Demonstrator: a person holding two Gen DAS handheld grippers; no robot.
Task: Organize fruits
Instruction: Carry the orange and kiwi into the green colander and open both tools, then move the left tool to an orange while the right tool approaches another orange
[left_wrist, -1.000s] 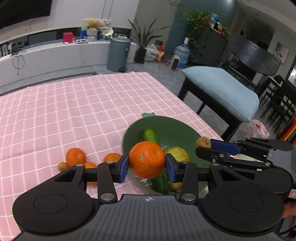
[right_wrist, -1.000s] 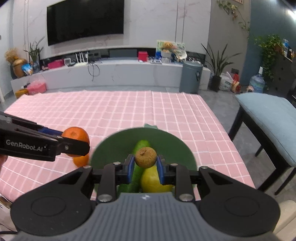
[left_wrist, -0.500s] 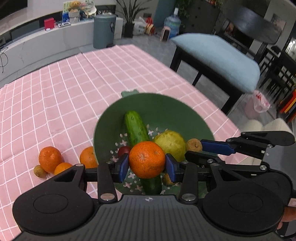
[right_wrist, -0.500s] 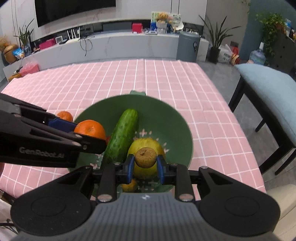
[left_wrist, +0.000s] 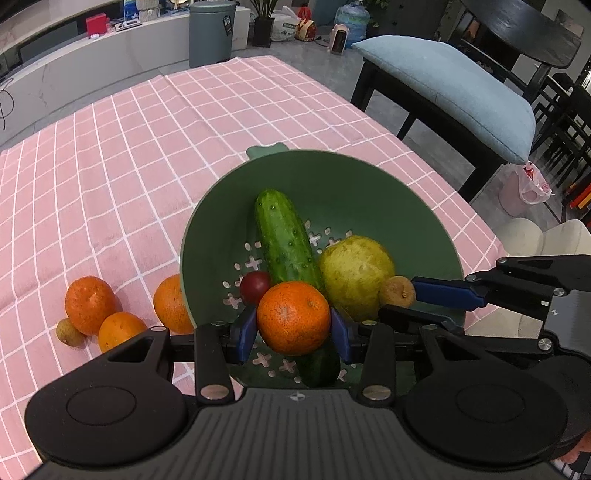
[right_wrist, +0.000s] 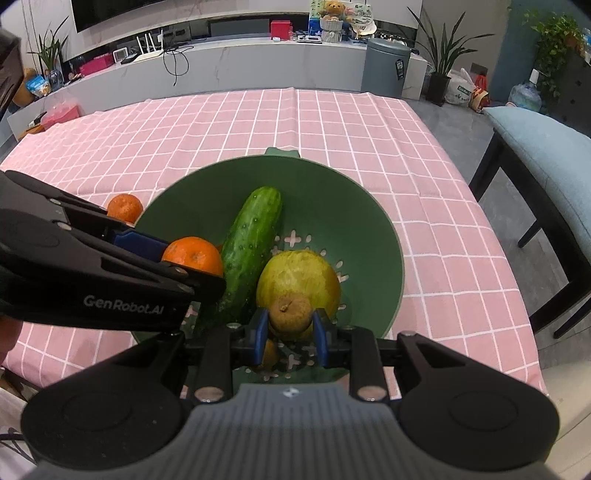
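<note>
Left wrist view: our left tool (left_wrist: 293, 325) grips an orange (left_wrist: 293, 317) between its blue pads, above the green colander (left_wrist: 369, 177). Beyond the tool lie a cucumber (left_wrist: 284, 240), a yellow-green fruit (left_wrist: 356, 271) and a small red fruit (left_wrist: 255, 286). To its left, on the pink checked surface (left_wrist: 129, 147), we note three loose oranges (left_wrist: 90, 304) and one small brown fruit (left_wrist: 70, 332).

Right wrist view: our right tool (right_wrist: 290, 334) is clamped narrow on a small brown fruit (right_wrist: 290, 314), over the colander's near side, just in front of the yellow-green fruit.
</note>
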